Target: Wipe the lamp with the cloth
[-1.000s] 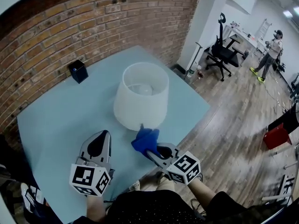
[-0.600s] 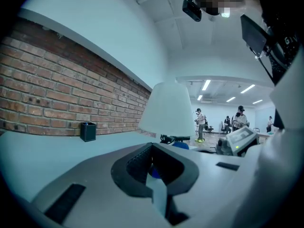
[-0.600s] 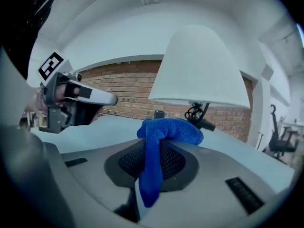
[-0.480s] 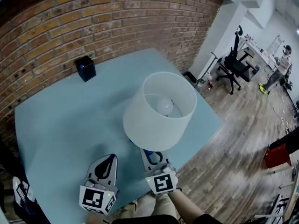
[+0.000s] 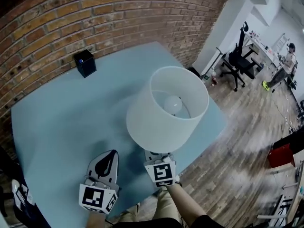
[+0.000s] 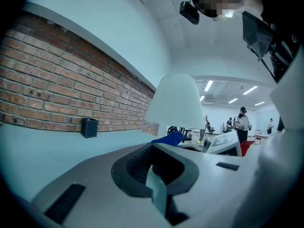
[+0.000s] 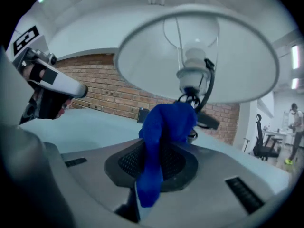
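The lamp's white shade (image 5: 166,110) stands on the light blue table (image 5: 61,122), with its bulb (image 5: 172,103) visible through the open top. My right gripper (image 5: 154,155) reaches under the shade's near edge, and the shade hides its tips in the head view. Seen from the right gripper view, that gripper (image 7: 164,148) is shut on a blue cloth (image 7: 164,132). The bunched cloth sits just below the lamp socket (image 7: 194,72), under the shade (image 7: 142,65). To its left, my left gripper (image 5: 108,155) is low over the table, shut and holding nothing. The left gripper view shows the shade (image 6: 175,101) and the cloth (image 6: 168,139) ahead.
A small black box (image 5: 85,63) stands at the back of the table near the brick wall (image 5: 95,13). The table's right edge drops to a wooden floor, where there is an office chair (image 5: 237,56) and a person (image 5: 285,63) far off.
My right gripper has carried the cloth forward and in under the shade, so the cloth has left the head view. The left gripper has hardly moved.
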`<state>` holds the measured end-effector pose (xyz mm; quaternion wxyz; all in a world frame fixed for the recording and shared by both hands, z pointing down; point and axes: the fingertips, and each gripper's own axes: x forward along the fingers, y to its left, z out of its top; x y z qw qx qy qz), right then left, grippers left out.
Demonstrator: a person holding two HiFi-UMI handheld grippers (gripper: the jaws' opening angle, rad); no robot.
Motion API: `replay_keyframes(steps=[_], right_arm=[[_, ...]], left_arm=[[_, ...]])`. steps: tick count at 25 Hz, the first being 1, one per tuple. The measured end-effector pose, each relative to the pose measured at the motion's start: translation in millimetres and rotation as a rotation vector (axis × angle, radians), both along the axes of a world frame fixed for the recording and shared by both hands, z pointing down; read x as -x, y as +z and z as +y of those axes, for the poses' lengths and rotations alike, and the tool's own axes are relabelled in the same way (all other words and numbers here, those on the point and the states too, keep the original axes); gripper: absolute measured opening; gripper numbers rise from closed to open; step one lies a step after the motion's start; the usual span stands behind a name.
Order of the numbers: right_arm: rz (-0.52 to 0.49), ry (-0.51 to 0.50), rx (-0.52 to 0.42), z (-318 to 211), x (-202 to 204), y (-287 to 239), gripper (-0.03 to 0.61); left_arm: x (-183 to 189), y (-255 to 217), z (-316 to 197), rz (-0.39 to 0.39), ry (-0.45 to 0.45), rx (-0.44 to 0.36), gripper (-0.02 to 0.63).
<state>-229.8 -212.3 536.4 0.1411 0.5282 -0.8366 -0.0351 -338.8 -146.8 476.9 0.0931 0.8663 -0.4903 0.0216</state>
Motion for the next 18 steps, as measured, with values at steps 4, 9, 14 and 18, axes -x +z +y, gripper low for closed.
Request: replay_keyframes(steps=[4,9,14,18], right_arm=[[0.014,0.006,0.174,-7,1,32,0.06],[-0.016,-0.147,0.263,24,7,36,0.06],[-0.198,-0.253,0.1,67,-20,-12,0.06],[-0.307,-0.161,-0.043,61,-70,-43,0.06]], left_arm=[[-1,9,-3,0.007,-0.001,0.029,0.009],[-5,17,-6,0.018,-0.004,0.054,0.008],[-10,16,-1,0.033,-0.022,0.044,0.009],[-16,12,3,0.025,-0.025,0.035,0.008]])
